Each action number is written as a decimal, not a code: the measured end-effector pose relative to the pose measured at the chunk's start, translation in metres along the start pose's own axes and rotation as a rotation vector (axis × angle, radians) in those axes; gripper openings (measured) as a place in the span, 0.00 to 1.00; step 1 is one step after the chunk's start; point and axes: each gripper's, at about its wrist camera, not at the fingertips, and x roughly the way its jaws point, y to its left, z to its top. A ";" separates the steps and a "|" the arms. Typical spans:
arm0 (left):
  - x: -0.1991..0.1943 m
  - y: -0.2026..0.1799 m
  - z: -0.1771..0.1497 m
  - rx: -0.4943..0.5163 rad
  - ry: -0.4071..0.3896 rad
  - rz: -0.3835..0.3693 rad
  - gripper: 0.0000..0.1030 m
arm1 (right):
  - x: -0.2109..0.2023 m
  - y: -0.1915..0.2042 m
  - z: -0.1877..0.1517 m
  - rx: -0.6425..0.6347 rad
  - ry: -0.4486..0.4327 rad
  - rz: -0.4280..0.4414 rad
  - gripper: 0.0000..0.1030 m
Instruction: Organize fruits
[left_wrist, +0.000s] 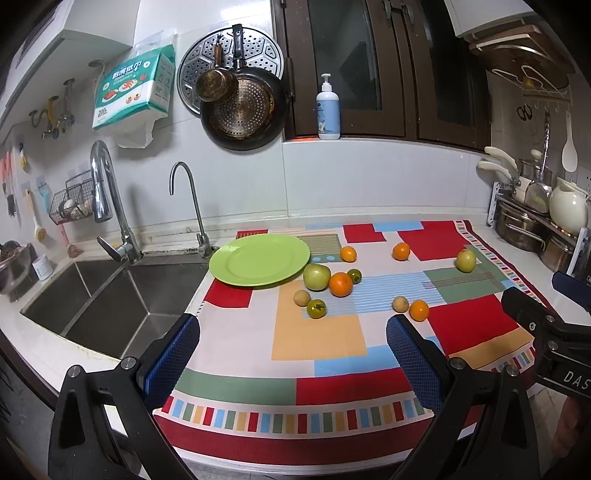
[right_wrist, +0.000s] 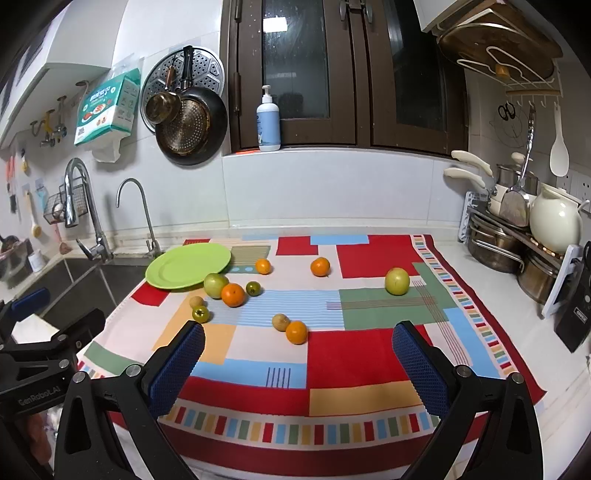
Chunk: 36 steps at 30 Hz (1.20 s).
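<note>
An empty green plate (left_wrist: 258, 264) (right_wrist: 188, 270) lies at the cloth's far left, by the sink. Fruits are scattered on the patterned cloth: a green apple (left_wrist: 316, 277) (right_wrist: 215, 285) touching a large orange (left_wrist: 340, 284) (right_wrist: 233, 294), another apple (left_wrist: 465, 260) (right_wrist: 397, 281) at far right, several small oranges such as one (left_wrist: 419, 310) (right_wrist: 296, 332) beside a tan fruit (left_wrist: 400, 304) (right_wrist: 280, 322), and two green tomatoes (left_wrist: 316, 308) (right_wrist: 200, 314). My left gripper (left_wrist: 291, 332) and right gripper (right_wrist: 299, 339) are both open and empty, hovering over the cloth's near edge.
A steel sink (left_wrist: 110, 295) with two faucets (left_wrist: 110, 206) lies left of the cloth. Pots and a white jug (right_wrist: 554, 221) stand on a rack at the right. Pans (left_wrist: 240, 107) hang on the wall, and a soap bottle (left_wrist: 328, 110) stands on the sill.
</note>
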 end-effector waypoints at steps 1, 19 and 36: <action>-0.001 0.000 0.000 0.001 -0.001 0.000 1.00 | 0.000 0.000 0.000 0.000 -0.001 0.000 0.99; -0.005 0.000 0.000 -0.006 -0.003 0.024 1.00 | -0.001 0.001 -0.002 -0.004 -0.008 0.016 0.99; -0.007 0.002 -0.001 -0.013 -0.009 0.007 1.00 | 0.000 0.001 -0.003 -0.004 -0.007 0.015 0.99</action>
